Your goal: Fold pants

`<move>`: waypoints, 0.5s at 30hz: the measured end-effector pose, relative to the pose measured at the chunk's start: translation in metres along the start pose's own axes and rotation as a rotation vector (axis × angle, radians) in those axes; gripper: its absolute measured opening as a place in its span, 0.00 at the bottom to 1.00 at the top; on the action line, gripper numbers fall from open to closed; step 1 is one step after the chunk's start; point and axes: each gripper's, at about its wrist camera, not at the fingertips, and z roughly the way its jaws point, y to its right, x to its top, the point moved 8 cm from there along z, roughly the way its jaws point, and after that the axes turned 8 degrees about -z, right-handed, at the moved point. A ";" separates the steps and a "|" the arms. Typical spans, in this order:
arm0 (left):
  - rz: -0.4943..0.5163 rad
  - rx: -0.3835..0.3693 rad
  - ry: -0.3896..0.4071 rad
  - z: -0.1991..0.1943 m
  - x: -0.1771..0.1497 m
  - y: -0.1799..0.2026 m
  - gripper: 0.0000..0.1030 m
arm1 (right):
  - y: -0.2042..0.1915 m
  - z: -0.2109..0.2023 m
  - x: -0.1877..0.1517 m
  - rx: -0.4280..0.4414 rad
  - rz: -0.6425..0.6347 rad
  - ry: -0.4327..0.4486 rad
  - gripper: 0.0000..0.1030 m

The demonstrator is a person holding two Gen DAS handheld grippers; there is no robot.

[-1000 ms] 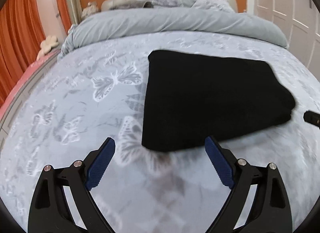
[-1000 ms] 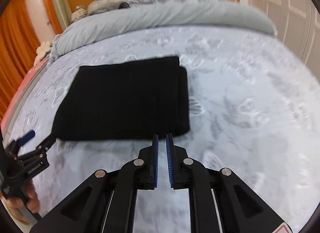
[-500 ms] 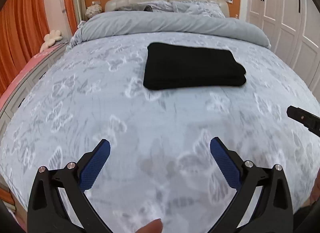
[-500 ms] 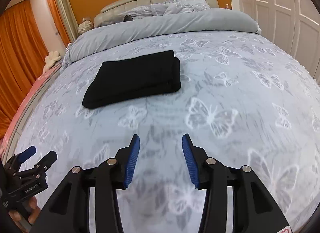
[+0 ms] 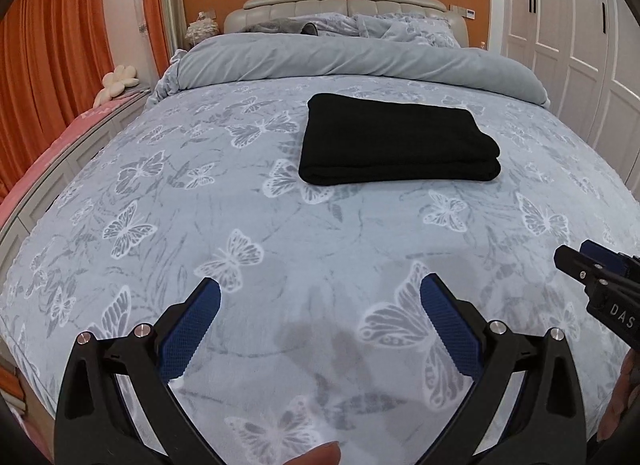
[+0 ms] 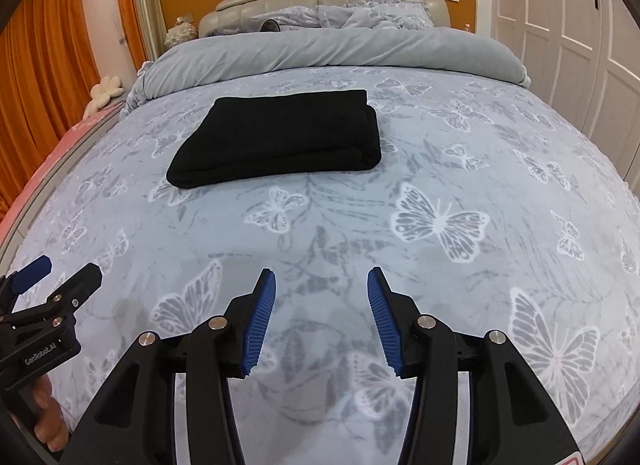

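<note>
The black pants (image 5: 394,143) lie folded into a neat rectangle on the grey butterfly-print bed (image 5: 200,201), toward the far middle. They also show in the right wrist view (image 6: 280,143). My left gripper (image 5: 318,305) is open and empty, low over the near part of the bed, well short of the pants. My right gripper (image 6: 322,297) is open and empty, also near the bed's front. Each gripper shows at the edge of the other's view: the right one (image 5: 592,265), the left one (image 6: 60,277).
A rolled grey duvet (image 5: 360,61) and pillows (image 5: 400,23) lie at the head of the bed by a padded headboard (image 5: 344,1). Orange curtains (image 5: 52,45) hang on the left, white wardrobe doors (image 5: 580,25) on the right.
Both grippers have pulled back from the pants toward the foot of the bed. The right gripper, shut a second ago, has opened. The pants stay folded in place.
</note>
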 end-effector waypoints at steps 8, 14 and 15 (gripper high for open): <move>0.001 0.009 0.001 0.000 0.001 -0.002 0.95 | -0.005 0.001 0.001 0.005 -0.011 -0.003 0.46; 0.012 0.006 0.009 -0.002 0.001 0.000 0.95 | -0.001 -0.002 0.001 -0.002 -0.003 0.004 0.46; 0.017 0.010 0.009 -0.001 0.000 0.001 0.95 | 0.000 -0.002 0.001 -0.002 0.000 0.004 0.46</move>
